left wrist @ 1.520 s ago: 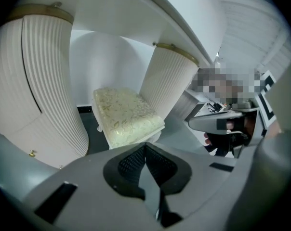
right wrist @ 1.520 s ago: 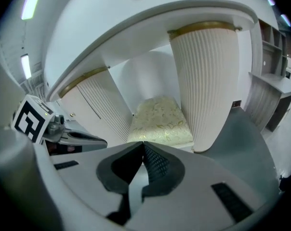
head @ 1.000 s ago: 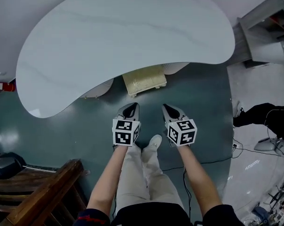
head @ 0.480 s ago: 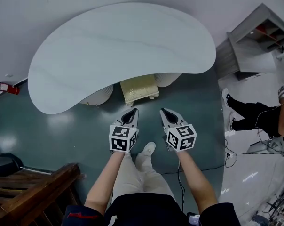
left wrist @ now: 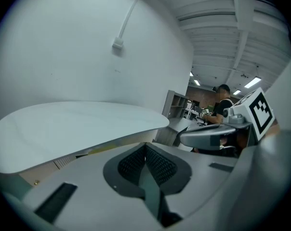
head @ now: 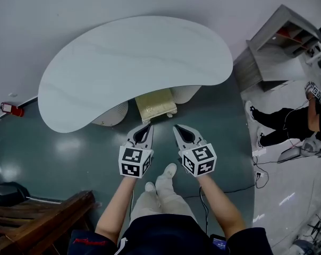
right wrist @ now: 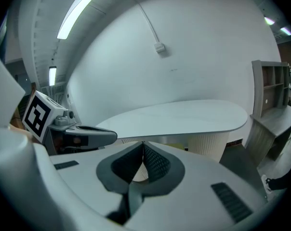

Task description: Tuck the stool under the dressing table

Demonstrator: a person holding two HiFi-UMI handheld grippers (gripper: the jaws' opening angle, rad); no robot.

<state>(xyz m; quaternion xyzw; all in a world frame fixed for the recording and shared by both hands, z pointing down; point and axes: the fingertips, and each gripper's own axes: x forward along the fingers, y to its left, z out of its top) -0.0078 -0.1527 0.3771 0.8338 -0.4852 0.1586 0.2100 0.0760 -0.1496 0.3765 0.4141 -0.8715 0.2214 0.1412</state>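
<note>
The pale kidney-shaped dressing table (head: 134, 57) stands against the wall, also seen in the left gripper view (left wrist: 73, 124) and the right gripper view (right wrist: 184, 117). The cream stool (head: 156, 104) sits mostly under its front edge, between two ribbed white legs. My left gripper (head: 146, 127) and right gripper (head: 177, 128) hover side by side in front of the stool, apart from it. Both are shut with nothing between the jaws, tips meeting in the left gripper view (left wrist: 145, 146) and the right gripper view (right wrist: 143, 145).
Ribbed table legs stand at left (head: 111, 113) and right (head: 185, 93) of the stool. A grey shelf unit (head: 272, 47) is at the right, a person (head: 293, 122) beside it with cables on the floor. A dark wooden piece (head: 38, 222) lies at lower left. My shoe (head: 170, 170) shows below the grippers.
Both grippers have risen and now sit higher in the head view, close to the table's front edge. The view has pulled back, so table and stool look smaller. The stool has not moved.
</note>
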